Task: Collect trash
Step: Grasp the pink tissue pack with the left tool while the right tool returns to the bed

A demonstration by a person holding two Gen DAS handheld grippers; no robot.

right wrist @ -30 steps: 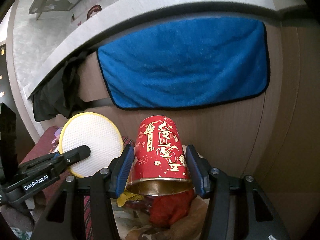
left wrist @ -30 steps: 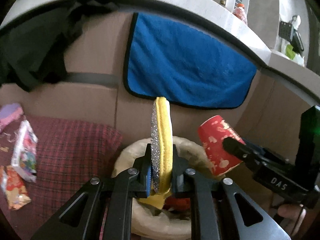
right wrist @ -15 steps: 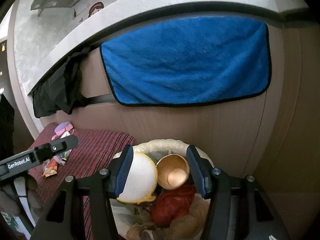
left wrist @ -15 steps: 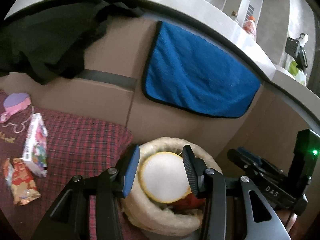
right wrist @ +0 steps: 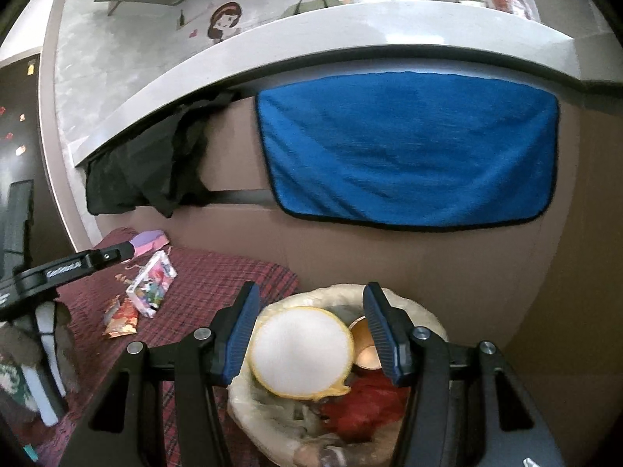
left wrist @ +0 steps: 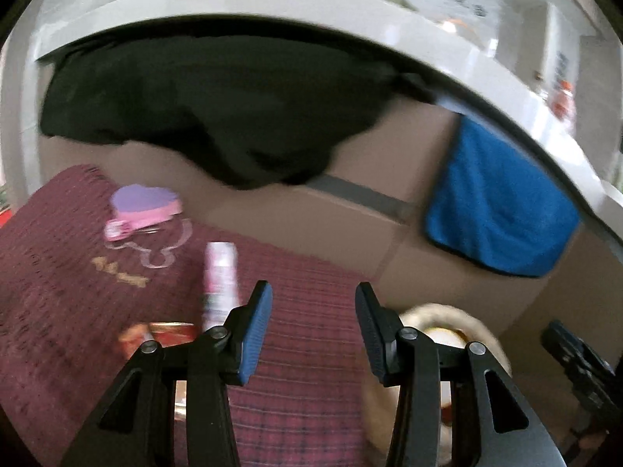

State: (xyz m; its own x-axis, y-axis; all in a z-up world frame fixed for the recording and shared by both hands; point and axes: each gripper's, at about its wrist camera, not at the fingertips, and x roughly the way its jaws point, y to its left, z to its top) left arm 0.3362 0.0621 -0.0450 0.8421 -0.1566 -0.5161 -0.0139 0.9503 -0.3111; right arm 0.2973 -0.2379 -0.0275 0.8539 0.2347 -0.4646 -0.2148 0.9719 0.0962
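**Both grippers empty, trash sitting in the bag**

My left gripper is angled down over the red plaid cloth, jaws wide apart with nothing between the blue pads. They've just been opening. That view is pretty motion-blurred. Just past the left finger there's a white-and-pink packet and a red-orange wrapper lying on the cloth, and toward the far left corner a purple-and-pink heart-shaped box.

My right gripper tilts down over the beige trash bag off the cloth's right edge, jaws spread and holding nothing. In the bag: the round white pad with a yellow rim, a cup lying with its gold inside showing, and crumpled red stuff.

Writing: from the right camera I can make out roughly "GenRobot" on the left gripper's finger, a bit blurred. The wall poster has characters, too small for me to read.
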